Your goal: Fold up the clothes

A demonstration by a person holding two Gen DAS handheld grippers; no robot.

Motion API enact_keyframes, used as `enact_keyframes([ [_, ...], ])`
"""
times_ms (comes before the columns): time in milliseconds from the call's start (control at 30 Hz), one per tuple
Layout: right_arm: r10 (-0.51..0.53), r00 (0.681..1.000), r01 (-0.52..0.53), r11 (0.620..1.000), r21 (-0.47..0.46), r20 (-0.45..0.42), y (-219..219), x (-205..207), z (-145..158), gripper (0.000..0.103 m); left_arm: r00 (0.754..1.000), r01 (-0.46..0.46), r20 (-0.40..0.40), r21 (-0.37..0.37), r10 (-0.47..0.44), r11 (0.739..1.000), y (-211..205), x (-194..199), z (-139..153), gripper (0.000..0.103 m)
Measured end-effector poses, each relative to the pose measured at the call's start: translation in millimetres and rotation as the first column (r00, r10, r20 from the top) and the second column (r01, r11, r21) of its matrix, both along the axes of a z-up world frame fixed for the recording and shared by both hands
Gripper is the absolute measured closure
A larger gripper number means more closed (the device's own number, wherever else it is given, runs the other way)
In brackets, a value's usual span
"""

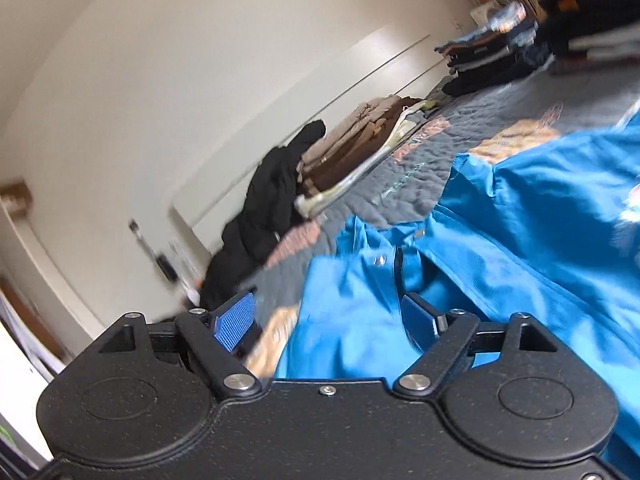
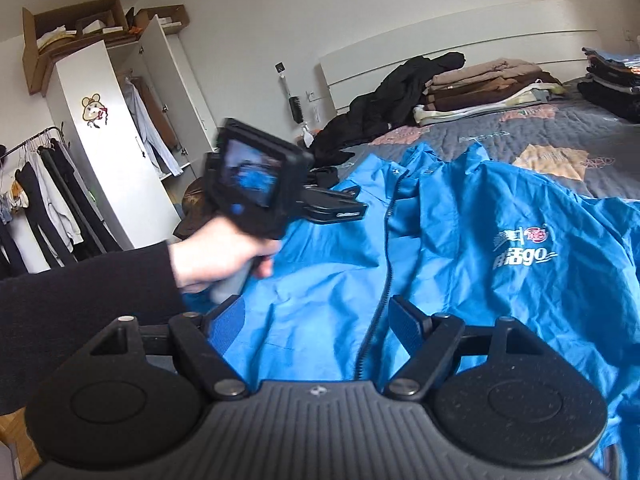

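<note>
A blue jacket lay spread, zip side up, on the grey quilted bed, with folded clothes stacked near the headboard. The left gripper, seen in the right wrist view gripped by a hand in a dark sleeve, hovered over the jacket's collar with its fingers apart and empty. The right gripper hung above the zip, its fingers likewise apart and holding nothing.

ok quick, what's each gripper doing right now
left gripper: jaws open, holding nothing, over the blue jacket
right gripper: jaws open, holding nothing
</note>
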State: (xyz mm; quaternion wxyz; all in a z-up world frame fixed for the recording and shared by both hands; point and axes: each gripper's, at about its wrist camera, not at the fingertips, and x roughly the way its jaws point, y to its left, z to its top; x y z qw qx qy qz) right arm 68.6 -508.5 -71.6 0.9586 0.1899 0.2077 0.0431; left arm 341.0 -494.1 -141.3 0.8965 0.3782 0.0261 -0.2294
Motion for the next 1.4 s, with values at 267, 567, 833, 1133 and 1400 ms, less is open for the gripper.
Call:
enact_keyframes([
  [267, -0.046, 0.999, 0.044, 0.997, 0.059, 0.027, -32, -8, -7, 0.025, 0.999, -0.033, 0.023, 0.093, 0.031, 0.995, -55, 38, -38, 0.035],
  [567, -0.054, 0.999, 0.054, 0.995, 0.083, -0.009, -48, -12, -21, 0.024, 0.989, -0.088, -0.111, 0.055, 0.093, 0.995, -65, 80, -40, 0.089],
  [833, -0.057, 0.998, 0.059, 0.991, 0.119, -0.019, -55, -16, -26, 0.024, 0.956, -0.077, -0.291, -0.329, -0.023, 0.941, -44, 98, 27, 0.097],
  [1133, -0.057, 0.998, 0.06, 0.989, 0.132, -0.023, -53, -15, -27, 0.024, 0.924, -0.065, -0.371, -0.396, -0.094, 0.916, -76, 103, 34, 0.097],
  [1400, -0.063, 0.998, 0.066, 0.989, 0.136, -0.026, -54, -16, -27, 0.024, 0.92, -0.123, -0.388, -0.163, 0.051, 0.979, -127, 113, -11, 0.089],
])
